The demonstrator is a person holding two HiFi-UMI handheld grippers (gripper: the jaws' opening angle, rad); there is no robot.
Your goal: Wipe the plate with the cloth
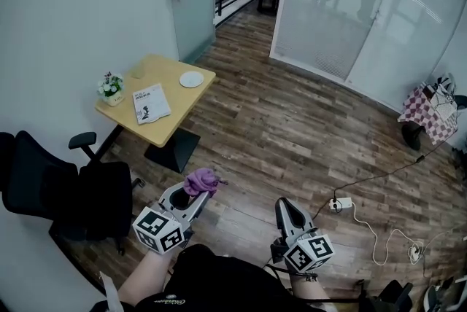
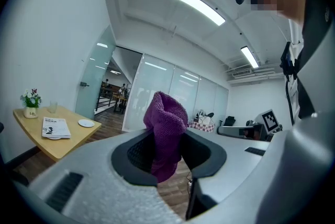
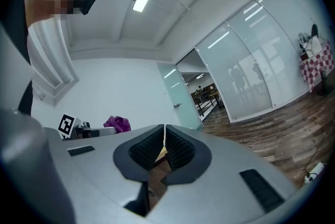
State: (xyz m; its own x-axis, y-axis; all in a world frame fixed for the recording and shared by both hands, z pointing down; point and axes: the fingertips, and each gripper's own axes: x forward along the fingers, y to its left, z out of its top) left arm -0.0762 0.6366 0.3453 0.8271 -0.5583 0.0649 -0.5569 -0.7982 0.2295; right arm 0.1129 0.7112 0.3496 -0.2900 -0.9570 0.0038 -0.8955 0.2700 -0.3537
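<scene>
A small white plate (image 1: 191, 79) lies on the far right corner of a yellow wooden table (image 1: 171, 110); the left gripper view also shows the plate (image 2: 86, 123), small and far off. My left gripper (image 1: 195, 191) is shut on a bunched purple cloth (image 1: 201, 180), held over the wood floor well short of the table. The cloth (image 2: 165, 131) sticks up between the dark pads. My right gripper (image 1: 287, 211) is shut with nothing in it, its jaws touching at the tips, to the right of the left one. From the right gripper view the cloth (image 3: 118, 123) shows at the left.
On the table lie a booklet (image 1: 151, 103), a small flower pot (image 1: 111, 88) and a glass (image 1: 138, 71). A black office chair (image 1: 55, 190) stands at the left, near the table's base (image 1: 172, 149). A power strip and white cable (image 1: 341, 204) lie on the floor to the right.
</scene>
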